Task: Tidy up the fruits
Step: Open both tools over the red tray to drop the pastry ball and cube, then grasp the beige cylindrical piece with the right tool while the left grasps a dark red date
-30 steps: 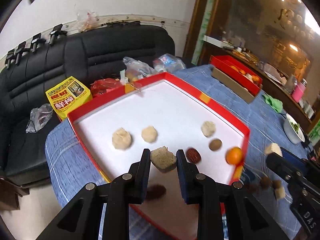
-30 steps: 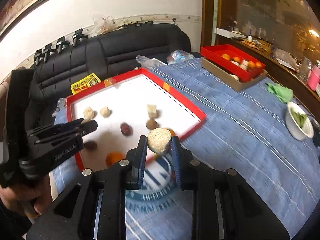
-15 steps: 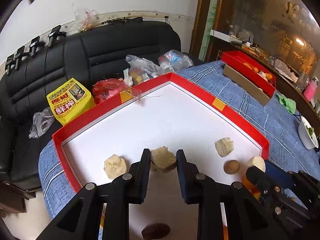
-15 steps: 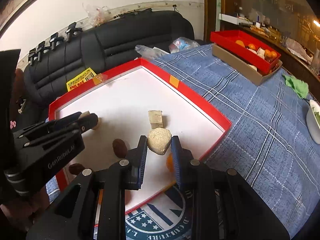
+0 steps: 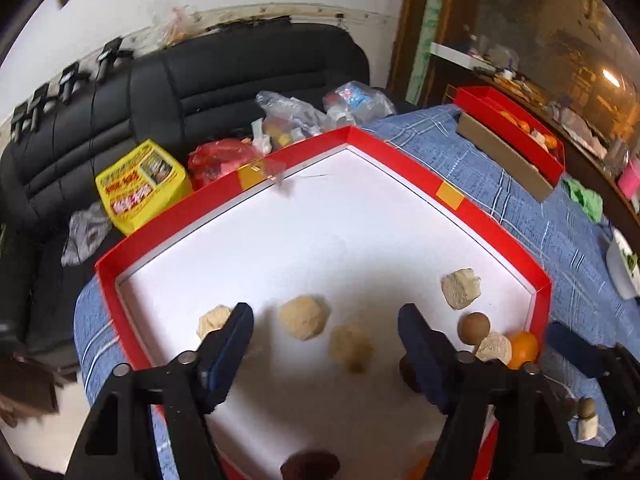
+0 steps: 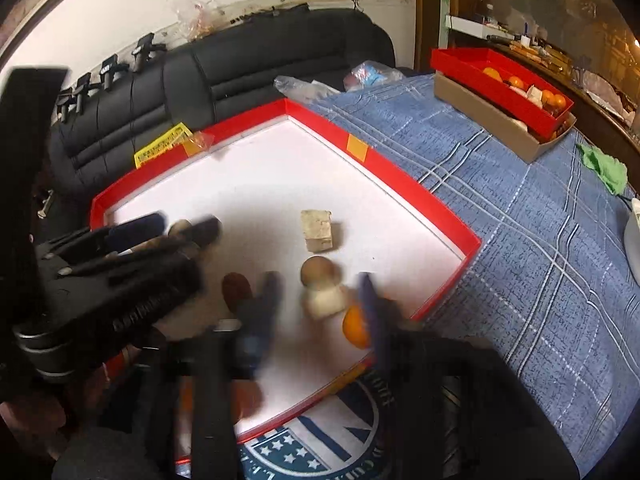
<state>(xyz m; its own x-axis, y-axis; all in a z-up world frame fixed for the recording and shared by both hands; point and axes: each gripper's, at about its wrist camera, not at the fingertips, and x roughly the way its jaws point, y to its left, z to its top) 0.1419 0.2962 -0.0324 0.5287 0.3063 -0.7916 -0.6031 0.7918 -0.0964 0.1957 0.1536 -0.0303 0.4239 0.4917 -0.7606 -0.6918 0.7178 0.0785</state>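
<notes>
A red-rimmed white tray (image 5: pixel 452 196) (image 6: pixel 384 160) lies on the blue cloth. My left gripper (image 5: pixel 326 336) is open above the tray, with a blurred beige lump (image 5: pixel 351 347) between its fingers and two more beige lumps (image 5: pixel 304 317) beside it. My right gripper (image 6: pixel 320 300) is open and blurred over a pale lump (image 6: pixel 326 300), beside a brown ball (image 6: pixel 318 272), an orange (image 6: pixel 356 326) and a dark date (image 6: pixel 236 290). A beige cube (image 6: pixel 318 230) lies further in. The left view shows the pale lump (image 5: pixel 494 350), orange (image 5: pixel 524 347), brown ball (image 5: pixel 474 327) and cube (image 5: pixel 460 289).
A second red box of oranges (image 6: pixel 504 84) sits on a cardboard box at the far right. A black sofa (image 5: pixel 240 80) with a yellow packet (image 5: pixel 140 184) and plastic bags stands behind the table. A green cloth (image 6: pixel 604 168) lies on the cloth; a round printed mat (image 6: pixel 320 440) lies by the tray's near edge.
Both grippers have opened and let go of their beige lumps, which now lie in the tray. Both have moved further over the tray.
</notes>
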